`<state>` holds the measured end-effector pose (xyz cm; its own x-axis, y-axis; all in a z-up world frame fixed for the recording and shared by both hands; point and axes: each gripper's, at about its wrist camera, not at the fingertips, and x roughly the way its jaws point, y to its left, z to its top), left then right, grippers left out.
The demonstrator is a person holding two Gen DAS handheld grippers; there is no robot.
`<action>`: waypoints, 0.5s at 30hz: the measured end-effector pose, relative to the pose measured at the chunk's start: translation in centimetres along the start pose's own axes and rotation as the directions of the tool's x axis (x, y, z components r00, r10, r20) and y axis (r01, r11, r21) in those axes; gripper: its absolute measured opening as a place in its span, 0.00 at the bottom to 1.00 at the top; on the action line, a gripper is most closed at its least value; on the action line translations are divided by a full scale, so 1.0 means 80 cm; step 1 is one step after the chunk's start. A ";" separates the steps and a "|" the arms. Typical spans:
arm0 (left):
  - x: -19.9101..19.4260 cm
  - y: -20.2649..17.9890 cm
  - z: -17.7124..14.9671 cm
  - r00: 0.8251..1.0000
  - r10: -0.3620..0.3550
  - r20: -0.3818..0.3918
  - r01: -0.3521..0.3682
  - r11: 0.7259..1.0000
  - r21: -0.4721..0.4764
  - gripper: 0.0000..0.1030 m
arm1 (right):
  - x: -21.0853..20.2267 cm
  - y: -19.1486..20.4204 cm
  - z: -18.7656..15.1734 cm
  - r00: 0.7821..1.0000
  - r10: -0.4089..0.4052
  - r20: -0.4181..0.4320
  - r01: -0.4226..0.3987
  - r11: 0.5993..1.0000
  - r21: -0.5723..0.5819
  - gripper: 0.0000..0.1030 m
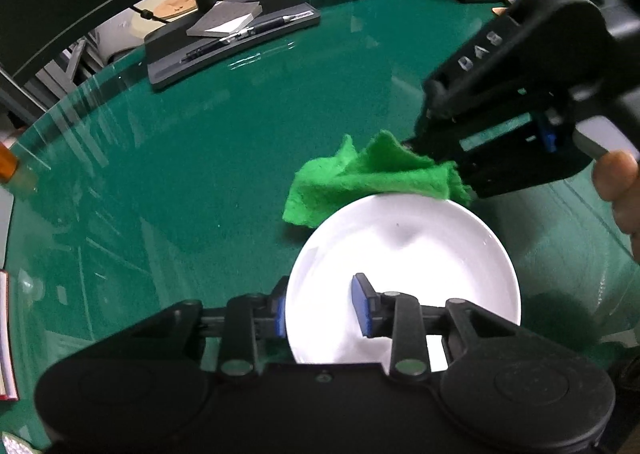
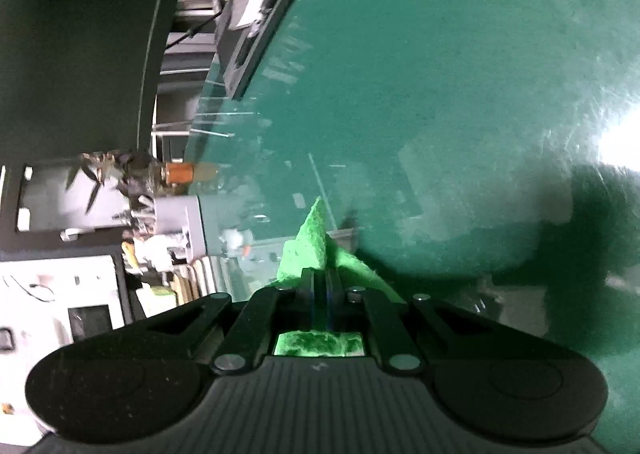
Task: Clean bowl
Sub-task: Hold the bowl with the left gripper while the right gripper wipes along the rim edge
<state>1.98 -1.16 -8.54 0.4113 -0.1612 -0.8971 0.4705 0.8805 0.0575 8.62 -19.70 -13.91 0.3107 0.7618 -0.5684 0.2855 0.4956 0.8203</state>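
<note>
Left wrist: green glass table (image 1: 240, 142); left claw (image 1: 320, 308) grips bowl (image 1: 404, 254) rim, right claw (image 1: 448, 170) clamps cloth (image 1: 360, 182)

Your bowl (image 1: 404, 286) stands on the desk (image 1: 240, 154), near its front edge. The left claw (image 1: 322, 308) sits over the near-left rim, 1 finger inside the bowl and 1 outside. Behind the bowl, the cloth (image 1: 360, 182) hangs over the far rim and partly over the desk. Your right claw (image 1: 460, 174) comes from the right and grips the right end of the cloth. Far behind on the left, a monitor base (image 1: 224, 42) carries a notepad (image 1: 226, 18) and 2 pens (image 1: 236, 38).
</note>
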 end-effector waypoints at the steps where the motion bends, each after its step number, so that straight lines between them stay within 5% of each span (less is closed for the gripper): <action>1: 0.001 0.000 0.000 1.000 -0.002 0.003 0.002 1.000 0.002 0.36 | -0.010 -0.009 -0.004 1.000 -0.018 0.003 0.018 1.000 0.010 0.07; 11: 0.001 -0.005 -0.004 0.999 -0.001 0.033 0.000 0.998 0.060 0.37 | -0.031 -0.041 -0.038 0.993 -0.112 0.026 0.110 0.991 0.077 0.06; 15: 0.001 -0.010 0.001 1.000 0.013 0.007 -0.014 0.999 0.036 0.37 | -0.010 -0.020 -0.011 0.999 -0.028 0.032 0.027 0.999 0.026 0.06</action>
<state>1.73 -1.89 -8.64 0.4232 -0.1527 -0.8931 0.4927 0.8660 0.0854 7.13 -20.73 -14.74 0.3312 0.7342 -0.5927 0.3175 0.5048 0.8027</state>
